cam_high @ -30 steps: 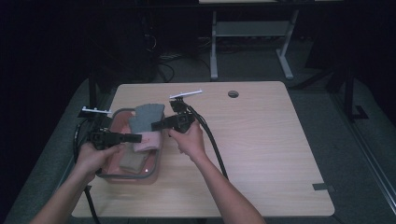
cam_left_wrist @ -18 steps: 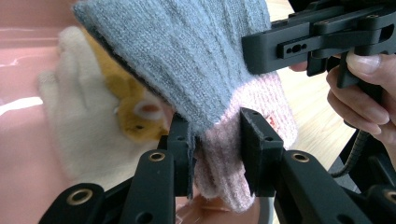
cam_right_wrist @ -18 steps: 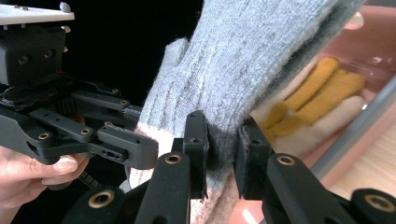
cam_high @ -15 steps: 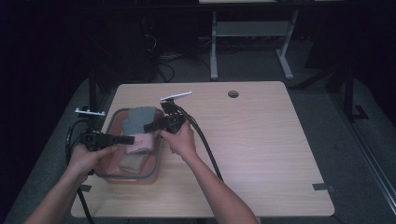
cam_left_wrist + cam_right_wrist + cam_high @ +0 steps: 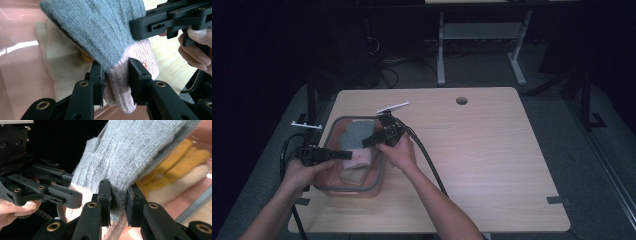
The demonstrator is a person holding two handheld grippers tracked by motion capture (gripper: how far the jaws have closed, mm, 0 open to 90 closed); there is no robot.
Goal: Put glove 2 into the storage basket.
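A grey and pink knitted glove [image 5: 354,142] hangs between both grippers over a clear pinkish bin [image 5: 377,176] at the table's left. My left gripper [image 5: 346,155] is shut on its pink cuff end [image 5: 117,82], coming in from the left. My right gripper [image 5: 368,141] is shut on the grey part [image 5: 119,195], from the right. In the left gripper view the glove [image 5: 105,35] spreads wide above the jaws. Beneath the glove [image 5: 130,152] in the bin lie a cream knit [image 5: 62,67] and a yellow and cream glove [image 5: 175,167].
The bin [image 5: 22,65] has a grey rim and sits near the wooden table's [image 5: 492,165] left front edge. Black cables [image 5: 427,160] trail from the grippers across the table. A round cable hole [image 5: 461,100] lies at the back. Beyond the table stands a metal frame [image 5: 477,45].
Both hands have carried the glove leftward and down, closer to the bin. Both grips on the glove are unchanged.
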